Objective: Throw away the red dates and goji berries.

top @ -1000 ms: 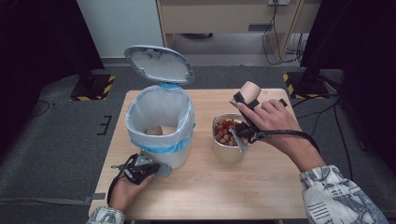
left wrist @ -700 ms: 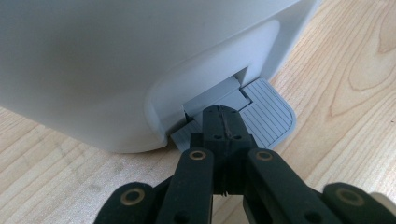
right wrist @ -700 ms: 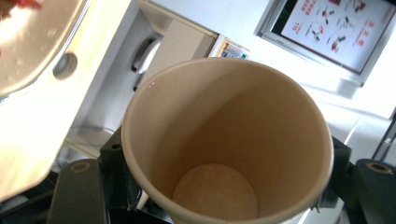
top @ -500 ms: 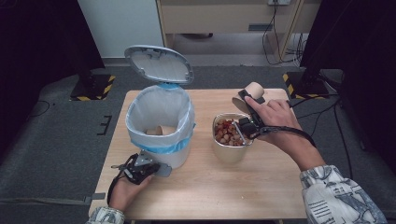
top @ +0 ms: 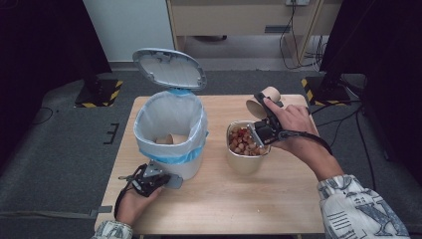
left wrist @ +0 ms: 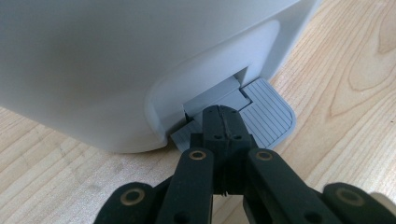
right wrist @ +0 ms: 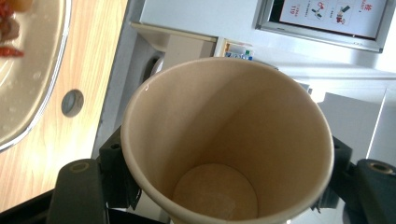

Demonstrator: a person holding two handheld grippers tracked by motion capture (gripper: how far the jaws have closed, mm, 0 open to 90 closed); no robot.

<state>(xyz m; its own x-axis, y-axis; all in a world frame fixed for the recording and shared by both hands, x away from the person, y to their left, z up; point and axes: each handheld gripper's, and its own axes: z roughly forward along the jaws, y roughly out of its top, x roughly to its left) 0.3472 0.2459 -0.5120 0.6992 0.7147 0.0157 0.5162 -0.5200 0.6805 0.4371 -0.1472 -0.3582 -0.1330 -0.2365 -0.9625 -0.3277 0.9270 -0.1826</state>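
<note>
Your right claw (top: 260,105) grips a tan paper cup (right wrist: 229,144), centre-right of frame, above the round metal bowl (top: 244,160). Your left claw (left wrist: 223,122), pressed closed, rests on the grey ribbed pedal (left wrist: 271,114) of the white bin (top: 171,130), lower left.

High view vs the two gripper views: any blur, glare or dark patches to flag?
High view: soft overall, the floor's corners fall into black, and the table is evenly lit. Left gripper view: the bin wall is smooth and shaded, with the pedal and left tongs sharp. Right gripper view: the paper cup is crisp, and the bright white background is slightly washed out.
</note>
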